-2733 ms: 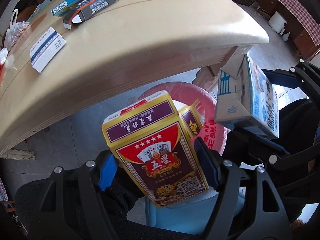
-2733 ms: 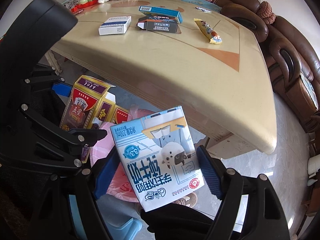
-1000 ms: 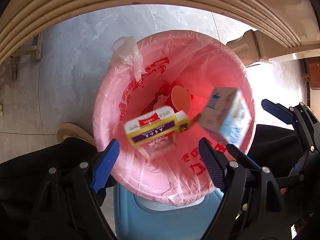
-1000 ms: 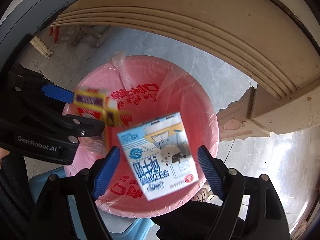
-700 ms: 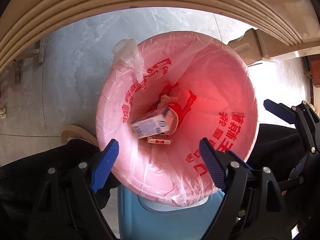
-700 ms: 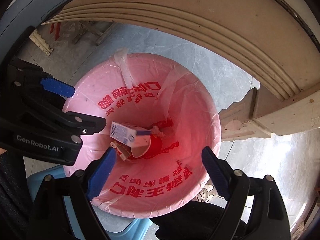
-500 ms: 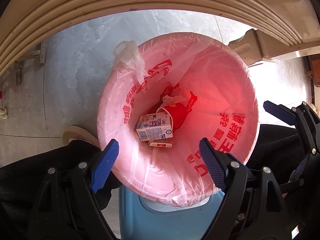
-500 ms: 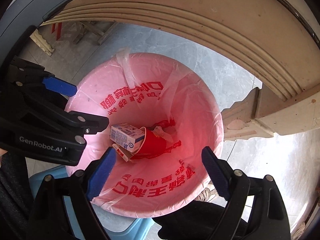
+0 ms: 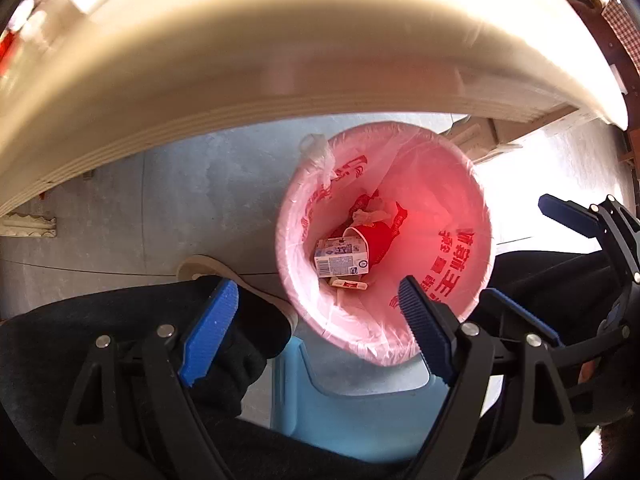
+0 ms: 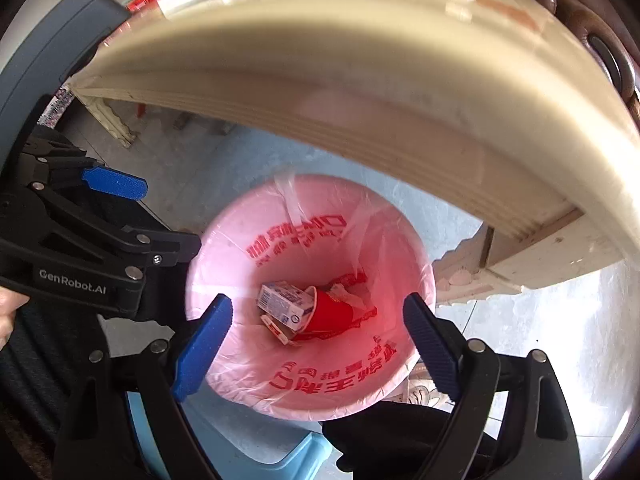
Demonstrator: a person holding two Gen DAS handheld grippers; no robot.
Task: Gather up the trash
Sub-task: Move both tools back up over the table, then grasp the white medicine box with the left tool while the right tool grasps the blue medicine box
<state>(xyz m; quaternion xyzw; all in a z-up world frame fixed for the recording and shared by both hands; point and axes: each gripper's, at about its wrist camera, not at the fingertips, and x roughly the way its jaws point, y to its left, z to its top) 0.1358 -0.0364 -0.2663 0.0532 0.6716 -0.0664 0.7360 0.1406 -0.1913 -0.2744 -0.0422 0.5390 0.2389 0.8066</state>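
- Left tool [image 9: 316, 320]: jaws wide apart, blue pads bare, nothing between them. It points down over the pink-lined trash bin [image 9: 460, 184].
- Right tool [image 10: 318, 340]: jaws likewise wide, nothing held. It is angled down at the same bin [image 10: 224, 264].
- Bin stands on the grey floor [image 9: 160, 208], just below the rounded edge of the cream desk [image 9: 280, 40]; a blue plastic stool [image 9: 352, 412] is beside it at the near side.
- Bin contents at the bottom: white-and-blue milk carton [image 9: 340, 262] lying on its side, touching a red paper cup [image 9: 378, 240], also tipped over. A flat red-and-yellow card box [image 9: 348, 283] lies partly under the carton.
- Right view shows the same cluster: carton [image 10: 282, 306], cup [image 10: 332, 314], card box [image 10: 276, 330].
- Desk top is motion-blurred; a few packets near its far edge, details unreadable.
- Dark trouser legs [image 9: 100, 320] frame the lower field.
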